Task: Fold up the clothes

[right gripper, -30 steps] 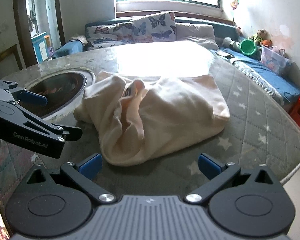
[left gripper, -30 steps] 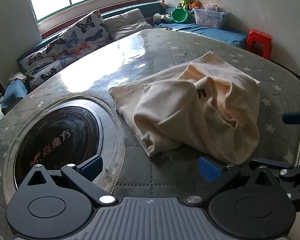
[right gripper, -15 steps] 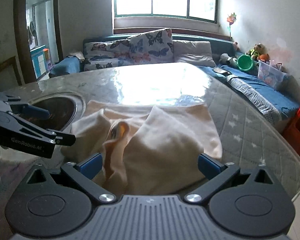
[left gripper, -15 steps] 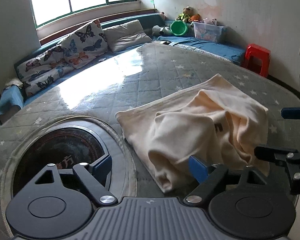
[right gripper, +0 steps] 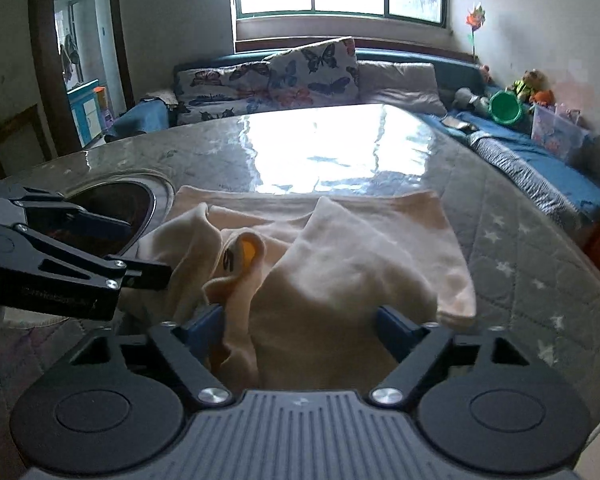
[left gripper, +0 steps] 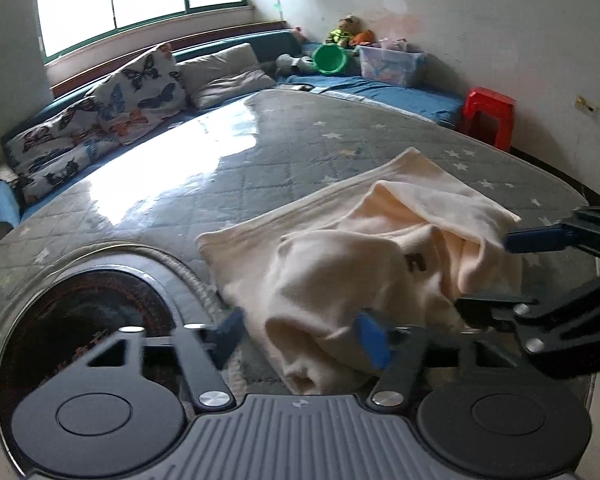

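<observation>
- My left claw [left gripper: 300, 334] and right claw [right gripper: 300, 326] both hang spread wide over the near edge of the cream garment [right gripper: 340, 264].
- It lies crumpled on the surface [left gripper: 228, 168].
- Its dark print is unreadable.

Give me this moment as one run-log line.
phase: reaching in | left gripper: open, at near edge of cream garment | right gripper: open, fabric between fingers | garment: crumpled on quilted table, unfolded
</observation>
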`<state>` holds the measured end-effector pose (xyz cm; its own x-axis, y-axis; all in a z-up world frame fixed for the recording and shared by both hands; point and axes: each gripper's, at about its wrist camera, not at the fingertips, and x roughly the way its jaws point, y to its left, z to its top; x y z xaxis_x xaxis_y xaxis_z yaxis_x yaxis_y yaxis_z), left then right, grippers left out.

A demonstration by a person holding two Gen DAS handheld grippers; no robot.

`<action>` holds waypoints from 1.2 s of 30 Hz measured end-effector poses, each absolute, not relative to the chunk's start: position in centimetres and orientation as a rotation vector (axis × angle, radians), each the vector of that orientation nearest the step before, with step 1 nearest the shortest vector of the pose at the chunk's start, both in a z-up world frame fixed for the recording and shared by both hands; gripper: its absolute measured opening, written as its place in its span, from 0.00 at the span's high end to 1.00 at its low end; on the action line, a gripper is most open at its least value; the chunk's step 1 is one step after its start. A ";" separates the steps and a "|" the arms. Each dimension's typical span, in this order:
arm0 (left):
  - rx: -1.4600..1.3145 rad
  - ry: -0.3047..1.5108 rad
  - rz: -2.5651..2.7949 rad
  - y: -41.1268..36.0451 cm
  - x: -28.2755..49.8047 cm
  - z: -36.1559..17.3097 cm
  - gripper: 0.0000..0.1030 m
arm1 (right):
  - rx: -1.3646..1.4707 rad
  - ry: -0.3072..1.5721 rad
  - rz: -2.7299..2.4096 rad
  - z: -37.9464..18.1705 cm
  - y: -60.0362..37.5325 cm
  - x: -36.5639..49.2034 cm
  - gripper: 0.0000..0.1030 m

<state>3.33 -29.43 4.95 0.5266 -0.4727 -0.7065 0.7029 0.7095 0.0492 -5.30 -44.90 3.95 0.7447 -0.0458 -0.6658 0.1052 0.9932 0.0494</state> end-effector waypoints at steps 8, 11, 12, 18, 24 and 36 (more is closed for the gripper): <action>0.326 0.721 -0.735 -28.7 3.3 5.3 0.83 | 0.146 0.693 -0.081 4.2 -46.2 -6.3 0.74; 0.331 0.715 -0.738 -28.5 3.1 5.7 0.84 | 0.154 0.676 -0.099 4.4 -46.8 -6.8 0.79; 0.329 0.714 -0.740 -28.4 3.0 5.9 0.82 | 0.161 0.678 -0.099 4.4 -47.1 -7.0 0.79; 0.313 0.660 -0.758 -28.8 2.8 7.3 0.44 | 0.151 0.672 -0.085 4.5 -47.2 -7.2 0.62; 0.262 0.663 -0.776 -30.6 3.4 8.3 0.28 | 0.134 0.666 -0.074 4.5 -46.6 -6.6 0.54; 0.225 0.778 -0.738 -30.9 5.4 6.2 0.91 | 0.116 0.681 -0.076 3.9 -46.4 -5.7 0.73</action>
